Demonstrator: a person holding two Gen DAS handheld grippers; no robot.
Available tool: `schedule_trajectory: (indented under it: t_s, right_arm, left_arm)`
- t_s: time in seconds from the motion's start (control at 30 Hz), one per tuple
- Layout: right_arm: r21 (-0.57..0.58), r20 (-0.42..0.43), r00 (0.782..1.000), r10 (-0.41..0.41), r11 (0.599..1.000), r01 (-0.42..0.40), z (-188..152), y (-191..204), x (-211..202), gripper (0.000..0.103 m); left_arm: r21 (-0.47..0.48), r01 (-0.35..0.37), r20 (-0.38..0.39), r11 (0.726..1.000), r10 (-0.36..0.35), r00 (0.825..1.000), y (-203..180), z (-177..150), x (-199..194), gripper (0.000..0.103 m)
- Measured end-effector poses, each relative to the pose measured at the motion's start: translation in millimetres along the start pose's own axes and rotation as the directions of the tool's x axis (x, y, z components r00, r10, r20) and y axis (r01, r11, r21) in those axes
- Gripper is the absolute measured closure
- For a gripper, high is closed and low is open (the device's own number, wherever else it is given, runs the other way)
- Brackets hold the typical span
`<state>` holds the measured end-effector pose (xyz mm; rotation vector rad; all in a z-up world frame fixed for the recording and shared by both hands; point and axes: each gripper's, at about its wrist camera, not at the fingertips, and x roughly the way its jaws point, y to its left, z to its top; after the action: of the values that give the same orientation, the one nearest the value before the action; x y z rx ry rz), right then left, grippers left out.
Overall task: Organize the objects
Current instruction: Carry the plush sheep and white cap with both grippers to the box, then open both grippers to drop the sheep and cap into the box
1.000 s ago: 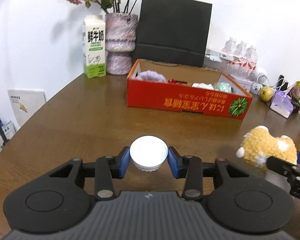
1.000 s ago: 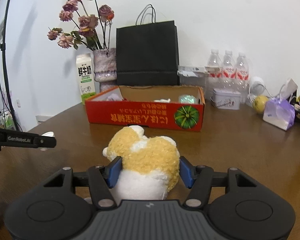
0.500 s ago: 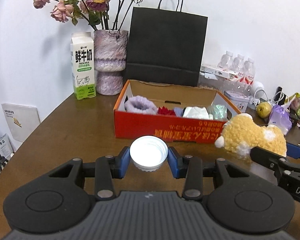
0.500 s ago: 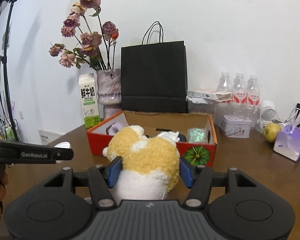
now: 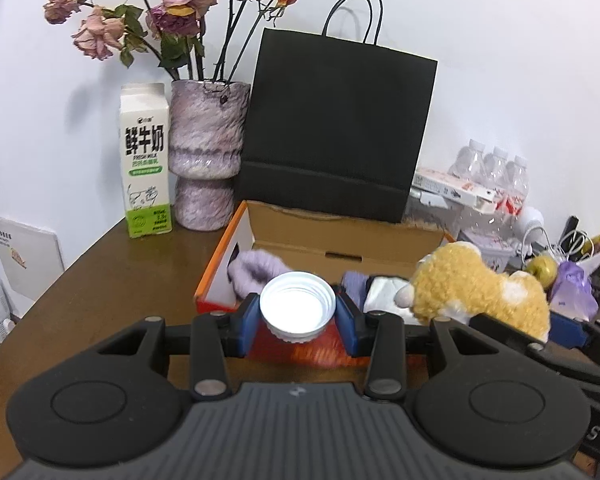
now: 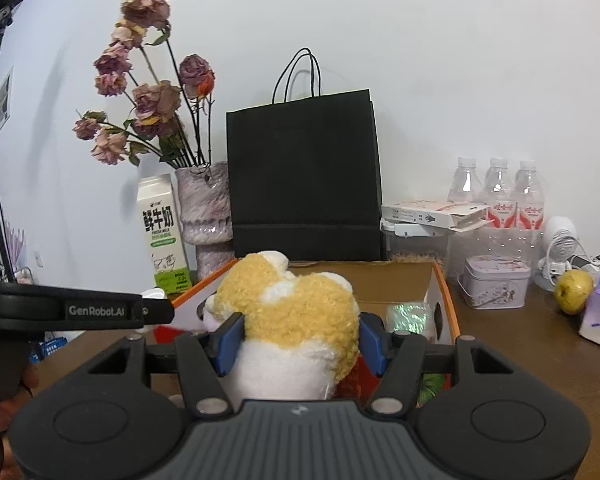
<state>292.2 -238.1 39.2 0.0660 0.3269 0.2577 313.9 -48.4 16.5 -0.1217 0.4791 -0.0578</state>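
Note:
My left gripper [image 5: 298,316] is shut on a white screw cap [image 5: 298,309], open side up, held above the near wall of the red cardboard box [image 5: 219,264]. My right gripper [image 6: 298,338] is shut on a yellow-and-white plush toy [image 6: 292,320], also at the box's near wall; the same plush toy [image 5: 476,286] shows at the right of the left wrist view. Inside the box lie a purple fuzzy item [image 5: 256,266], a white packet [image 5: 382,294] and a shiny green item [image 6: 408,314]. The left gripper's side [image 6: 80,312] crosses the right wrist view at the left.
Behind the box stand a black paper bag [image 5: 336,128], a purple vase of dried roses [image 5: 208,152] and a milk carton [image 5: 145,160]. To the right are water bottles [image 6: 498,192], a tin [image 6: 496,284], a yellow-green fruit [image 6: 574,290] and a purple pouch [image 5: 572,290].
Both grippers have risen and moved forward from over the table to the box's near wall, each keeping its grip. The box now looms close and its contents show.

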Motion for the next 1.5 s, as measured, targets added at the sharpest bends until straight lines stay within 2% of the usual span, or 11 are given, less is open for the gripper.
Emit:
schedule_trajectory:
  t_s: [0.43,0.83,0.87,0.9,0.93,1.0,1.03,1.1,1.17,1.33,1.5]
  right_arm:
    - [0.021,0.011,1.0,0.017,1.0,-0.017,26.0,-17.0,73.2,0.044]
    - [0.025,-0.039,0.999,-0.017,1.0,0.018,30.5,-37.3,128.3,0.042]
    - [0.025,-0.05,0.998,-0.025,0.999,0.027,29.5,-39.2,132.1,0.039]
    - [0.026,-0.058,0.998,-0.033,0.999,0.034,28.3,-40.7,134.7,0.039]
    - [0.027,-0.064,0.997,-0.045,0.999,0.046,27.0,-42.4,136.9,0.039]
    - [0.03,-0.076,0.995,-0.063,0.997,0.065,25.3,-46.0,140.2,0.026]
    - [0.032,-0.079,0.995,-0.068,0.997,0.071,24.6,-47.2,140.8,0.014]
    - [0.028,-0.078,0.994,-0.082,0.996,0.084,23.6,-48.3,141.4,0.008]
    - [0.022,-0.087,0.992,-0.091,0.995,0.093,22.7,-48.2,142.7,0.0]
    - [0.002,-0.1,0.989,-0.105,0.994,0.106,21.2,-45.3,142.3,0.0]
    - [-0.019,-0.089,0.991,-0.103,0.995,0.102,22.4,-39.2,133.9,0.0]
  left_arm:
    - [0.015,-0.014,0.025,1.0,0.013,1.0,-10.6,30.5,64.9,0.062]
    - [0.04,-0.048,0.022,0.998,0.047,0.999,-9.8,41.8,117.5,0.061]
    - [0.038,-0.052,0.02,0.998,0.051,0.999,-8.6,41.9,120.2,0.059]
    - [0.037,-0.057,0.016,0.998,0.057,0.998,-7.3,42.0,122.7,0.048]
    - [0.036,-0.066,0.016,0.997,0.065,0.998,-5.9,41.9,124.6,0.032]
    - [0.032,-0.083,0.031,0.996,0.082,0.996,-3.2,41.9,125.1,0.015]
    - [0.031,-0.092,0.039,0.995,0.09,0.995,-2.4,42.4,124.4,0.011]
    - [0.029,-0.099,0.049,0.995,0.097,0.994,-1.0,43.7,123.0,0.0]
    - [0.026,-0.106,0.063,0.994,0.105,0.993,-0.2,44.0,121.1,0.0]
    - [0.024,-0.107,0.045,0.994,0.106,0.993,0.8,44.3,120.6,0.0]
    - [0.042,-0.103,0.064,0.994,0.1,0.993,-1.6,43.2,109.0,0.0]
